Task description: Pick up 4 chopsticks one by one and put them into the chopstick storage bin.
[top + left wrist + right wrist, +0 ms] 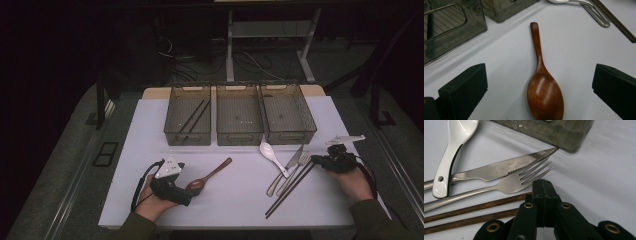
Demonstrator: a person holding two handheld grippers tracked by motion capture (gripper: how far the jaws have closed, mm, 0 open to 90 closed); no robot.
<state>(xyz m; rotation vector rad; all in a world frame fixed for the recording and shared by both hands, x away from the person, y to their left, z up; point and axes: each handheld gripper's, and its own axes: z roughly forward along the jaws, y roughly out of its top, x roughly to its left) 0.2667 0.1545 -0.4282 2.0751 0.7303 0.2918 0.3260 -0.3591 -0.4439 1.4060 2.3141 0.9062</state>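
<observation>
The white tabletop carries three bins at 12 o'clock, a wooden spoon at 7, and cutlery at 4.

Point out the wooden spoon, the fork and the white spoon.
wooden spoon (545,96): left gripper view, on its bowl.
fork (510,185): right gripper view, at the base of its tines.
white spoon (445,167): right gripper view, on its handle.
</observation>
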